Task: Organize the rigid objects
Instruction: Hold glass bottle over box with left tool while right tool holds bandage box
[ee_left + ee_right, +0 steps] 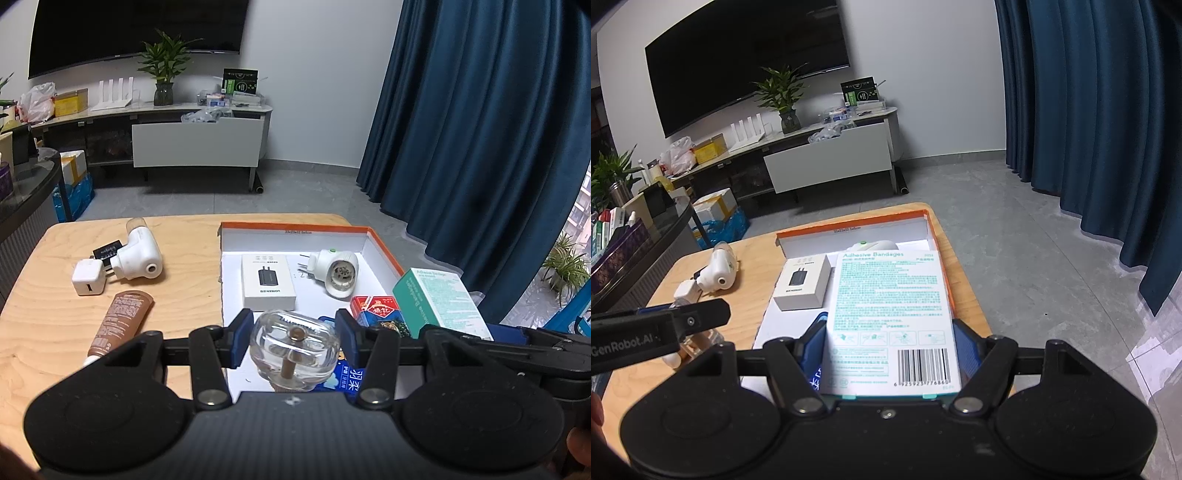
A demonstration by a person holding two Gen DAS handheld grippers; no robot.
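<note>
Inside orange-rimmed box (382, 245): charger carton (269, 281), white plug-in unit (338, 271), packets. Left gripper (293, 341) clasped clear bottle (293, 354), right gripper (890, 350) bandage box (890, 314); white adapter (88, 282), brown tube (120, 317) remained outside on table (40, 332).

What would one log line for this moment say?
left gripper: holds clear bottle | right gripper: holds bandage box | both over orange tray

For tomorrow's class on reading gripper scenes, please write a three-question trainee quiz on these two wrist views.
1. True or false: the left gripper holds a clear glass bottle with a brown wick.
2. What does the right gripper hold? A) teal-and-white adhesive bandage box B) brown tube C) white charger box
3. Fill in: the white plug-in device with a green dot lies inside the orange-rimmed white ____.

Key: 1 true; 2 A; 3 box.
</note>
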